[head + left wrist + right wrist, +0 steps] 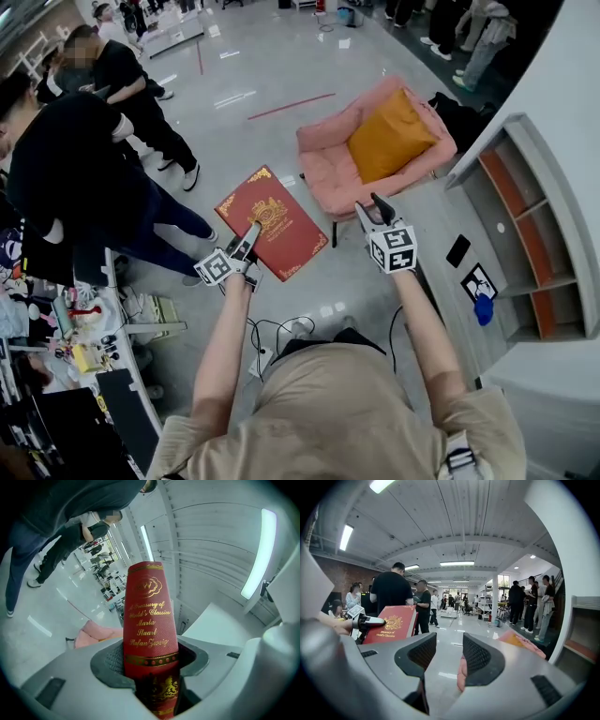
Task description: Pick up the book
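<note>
Book (pixel 272 225) is held clear of the floor (pixel 234 94), out in front of the person, and is carried by the left gripper (pixel 249 236) alone. In the head view its red cover is turned upward and tilted, with nothing under it. Just beyond it on the floor stands a pink armchair (pixel 337 169).

The hold is taken at the spine edge. In the left gripper view the book (pixel 150 620) is seen spine-on, with the gold title running away from the left gripper (pixel 151 663) and one pad pressed on each cover. This edge is probably chosen because the binding is stiff there, so the covers are kept shut and the pages cannot fan out. The jaws are drawn narrow, stopped only by the book's thickness, and they are clamped firmly on it.

Because a broad volume is pinched at one edge only, most of its weight hangs away from the pads. Some twisting or sagging in the grip is to be expected.

The right gripper (pixel 370 206) is held level beside the book, near but not touching it. In its own view the right gripper (pixel 449 644) is seen with jaws moderately apart. Nothing is held between them, and only floor and a strip of the armchair are seen through the gap. The book (pixel 389 623) is seen off to its left. It is judged to be kept free to steady the far side if needed.
</note>
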Available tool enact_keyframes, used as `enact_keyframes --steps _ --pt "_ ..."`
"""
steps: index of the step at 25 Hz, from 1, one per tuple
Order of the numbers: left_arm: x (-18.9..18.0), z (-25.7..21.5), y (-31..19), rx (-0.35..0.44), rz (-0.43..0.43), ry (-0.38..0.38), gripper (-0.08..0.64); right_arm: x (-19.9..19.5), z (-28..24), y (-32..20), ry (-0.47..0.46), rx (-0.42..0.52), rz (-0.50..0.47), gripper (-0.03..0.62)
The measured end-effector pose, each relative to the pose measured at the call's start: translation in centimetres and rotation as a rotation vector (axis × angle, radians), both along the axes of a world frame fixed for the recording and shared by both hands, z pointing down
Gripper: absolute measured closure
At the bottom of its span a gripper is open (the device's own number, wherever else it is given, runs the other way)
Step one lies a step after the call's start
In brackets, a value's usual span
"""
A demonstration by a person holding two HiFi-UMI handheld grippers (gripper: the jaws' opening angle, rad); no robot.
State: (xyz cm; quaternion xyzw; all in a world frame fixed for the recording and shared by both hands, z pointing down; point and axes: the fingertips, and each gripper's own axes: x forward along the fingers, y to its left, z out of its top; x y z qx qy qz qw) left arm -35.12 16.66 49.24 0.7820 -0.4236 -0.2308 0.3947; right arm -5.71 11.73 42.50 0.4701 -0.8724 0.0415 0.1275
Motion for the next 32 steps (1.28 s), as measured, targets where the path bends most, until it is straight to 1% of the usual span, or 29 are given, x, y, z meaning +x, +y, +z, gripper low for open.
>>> enact_keyframes --steps 2,3,5,7,8,14,17,20,24,28,32 --pt "1.7 -0.7 -0.4 -0.004 -0.004 0.104 0.316 0.0 0.2 0.0 -0.008 -0.014 -0.016 0.425" --pt "2.4 -0.7 -0.6 -0.009 -0.01 0.108 0.318 0.0 0.4 0.1 -0.01 -0.02 -0.024 0.425" --pt "4.0 -0.1 -1.4 -0.014 -0.014 0.037 0.319 0.6 0.6 0.0 -0.012 -0.025 -0.028 0.425" --pt "6.7 -0.3 -2.3 0.008 0.016 0.049 0.319 1.8 0.7 -0.4 -0.014 -0.023 -0.018 0.425" --pt "7.9 -0.3 -2.7 0.013 0.024 0.039 0.319 2.5 0.8 -0.6 -0.009 -0.02 -0.014 0.425" --pt "13.0 -0.2 -5.3 0.028 0.053 -0.12 0.321 5.1 1.1 -2.2 0.032 -0.003 0.008 0.425" --pt "14.3 -0.2 -6.5 0.036 0.043 -0.217 0.321 5.5 1.1 -2.8 0.053 0.009 0.006 0.425" --pt "15.9 -0.2 -7.2 0.041 0.059 -0.304 0.321 5.6 1.3 -3.2 0.071 0.016 0.002 0.425" --pt "17.5 -0.2 -7.7 0.047 0.072 -0.458 0.321 5.7 1.5 -3.6 0.107 0.033 0.014 0.425" --pt "18.7 -0.3 -8.4 0.056 0.066 -0.602 0.321 5.4 1.4 -3.7 0.105 0.03 0.027 0.425" --pt "19.9 -0.7 -9.2 0.084 0.057 -0.735 0.321 5.2 1.8 -4.1 0.114 0.025 0.041 0.425"
